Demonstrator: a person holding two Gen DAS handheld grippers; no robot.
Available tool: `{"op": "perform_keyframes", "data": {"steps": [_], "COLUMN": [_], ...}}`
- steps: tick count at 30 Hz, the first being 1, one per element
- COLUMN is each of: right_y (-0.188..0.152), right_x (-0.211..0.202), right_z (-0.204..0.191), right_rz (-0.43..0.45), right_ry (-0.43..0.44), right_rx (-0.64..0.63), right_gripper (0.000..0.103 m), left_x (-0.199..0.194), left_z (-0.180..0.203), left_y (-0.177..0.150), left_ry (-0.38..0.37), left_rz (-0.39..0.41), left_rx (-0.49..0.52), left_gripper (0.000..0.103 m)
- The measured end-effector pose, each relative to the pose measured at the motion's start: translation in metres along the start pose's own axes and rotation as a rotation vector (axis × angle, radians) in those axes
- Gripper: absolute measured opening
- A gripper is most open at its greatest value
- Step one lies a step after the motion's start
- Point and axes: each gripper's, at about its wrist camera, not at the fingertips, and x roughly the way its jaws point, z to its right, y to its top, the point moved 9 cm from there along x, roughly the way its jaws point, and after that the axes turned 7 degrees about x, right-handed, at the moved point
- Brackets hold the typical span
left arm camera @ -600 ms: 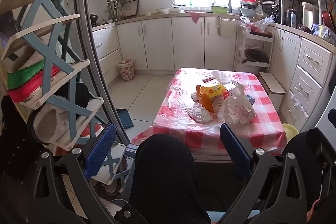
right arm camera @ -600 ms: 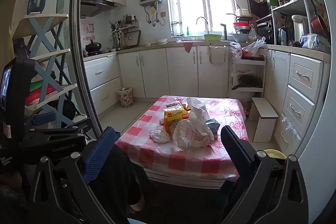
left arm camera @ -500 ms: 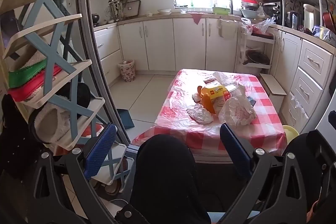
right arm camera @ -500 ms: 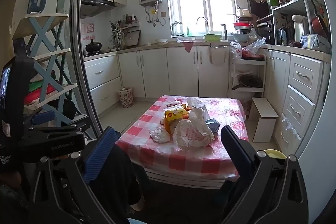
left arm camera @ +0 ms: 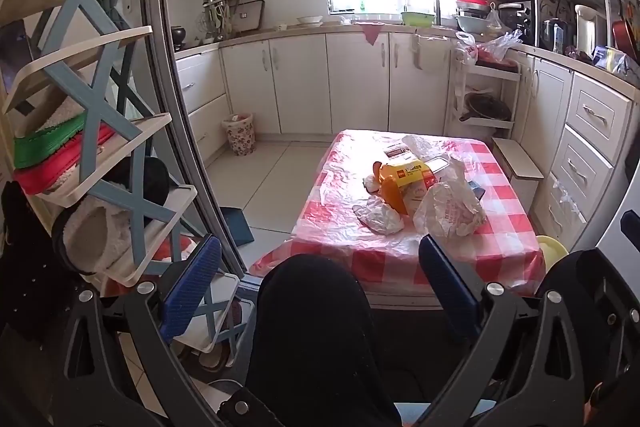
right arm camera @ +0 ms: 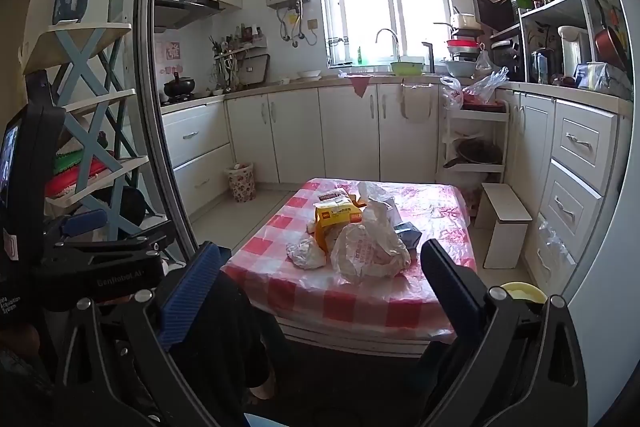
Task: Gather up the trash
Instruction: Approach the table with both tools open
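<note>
A low table with a red-checked cloth point(left arm camera: 472, 251) point(right arm camera: 360, 303) stands ahead in the kitchen. On it lie a crumpled white plastic bag point(left arm camera: 450, 213) point(right arm camera: 368, 251), a small crumpled white wrapper point(left arm camera: 378, 217) point(right arm camera: 306, 253) and a yellow-orange carton point(left arm camera: 404, 179) point(right arm camera: 336, 217). A flowered waste basket point(left arm camera: 239, 133) point(right arm camera: 241, 181) stands on the floor by the far cabinets. My left gripper point(left arm camera: 316, 281) is open and empty, well short of the table. My right gripper point(right arm camera: 316, 281) is open and empty too. The person's dark-clothed knee fills the space between the jaws.
A blue-and-white shoe rack point(left arm camera: 92, 131) and a metal door frame point(left arm camera: 180, 131) stand close on the left. White cabinets point(left arm camera: 592, 147) line the right and back walls. A small white step stool point(right arm camera: 502, 227) sits right of the table. A dark dustpan point(left arm camera: 236, 225) lies on the floor.
Both views have shifted slightly; the table and trash sit marginally closer. Both grippers remain open and empty.
</note>
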Motion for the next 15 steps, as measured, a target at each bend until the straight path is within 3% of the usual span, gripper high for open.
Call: {"op": "perform_keyframes", "data": {"steps": [15], "right_y": [-0.0056], "right_x": [0.0052], "right_z": [0.0007], "right_rz": [-0.022], "right_ry": [0.005], "right_rx": [0.005], "right_gripper": [0.096], "left_x": [0.0082], "left_z": [0.004], "left_y": [-0.0044], "left_ry": [-0.023], "left_rz": [-0.018], "left_rx": [-0.006], "left_gripper": [0.095]}}
